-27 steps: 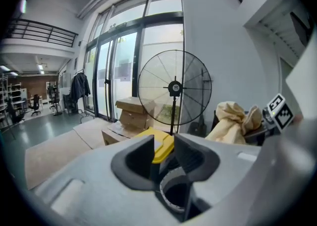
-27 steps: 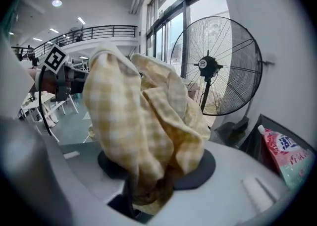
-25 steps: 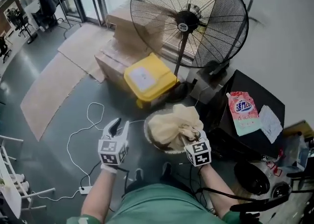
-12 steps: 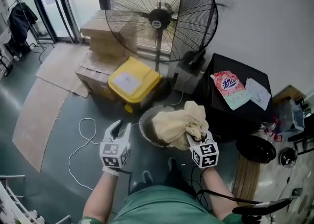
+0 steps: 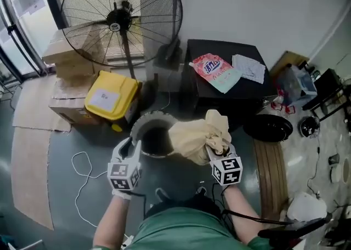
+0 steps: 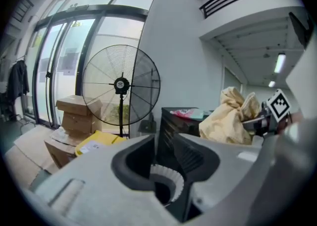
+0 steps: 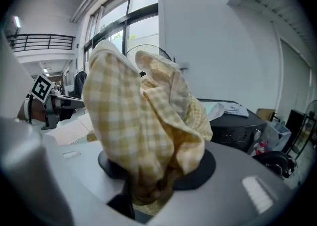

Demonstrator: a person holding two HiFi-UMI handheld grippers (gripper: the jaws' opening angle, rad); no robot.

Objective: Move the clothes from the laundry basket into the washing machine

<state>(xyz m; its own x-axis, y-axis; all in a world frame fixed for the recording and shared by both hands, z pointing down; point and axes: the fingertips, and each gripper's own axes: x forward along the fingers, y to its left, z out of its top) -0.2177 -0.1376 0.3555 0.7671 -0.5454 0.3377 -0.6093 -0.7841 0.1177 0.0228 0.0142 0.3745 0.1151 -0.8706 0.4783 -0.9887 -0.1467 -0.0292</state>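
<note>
A yellow checked cloth (image 5: 194, 136) hangs bunched in my right gripper (image 5: 218, 150), which is shut on it just right of the laundry basket (image 5: 141, 124). In the right gripper view the cloth (image 7: 143, 121) fills the middle and hides the jaws of the right gripper (image 7: 148, 185). The basket is round with a white scalloped rim and looks dark inside. My left gripper (image 5: 130, 147) sits at the basket's near left edge, open, with nothing in it. In the left gripper view the basket rim (image 6: 171, 178) shows through the gap of the left gripper (image 6: 163, 143), and the cloth (image 6: 225, 121) is at right.
A big floor fan (image 5: 118, 16) stands behind the basket, with a yellow bin (image 5: 109, 98) and cardboard boxes (image 5: 66, 57) to its left. A black cabinet (image 5: 233, 92) at right carries a detergent pouch (image 5: 215, 72). A black round pan (image 5: 269, 128) and a white cable (image 5: 82, 172) lie on the floor.
The right gripper has carried the cloth bundle up and rightward off the basket, so the basket's dark inside now shows. The whole view has swung right. The left gripper stays open.
</note>
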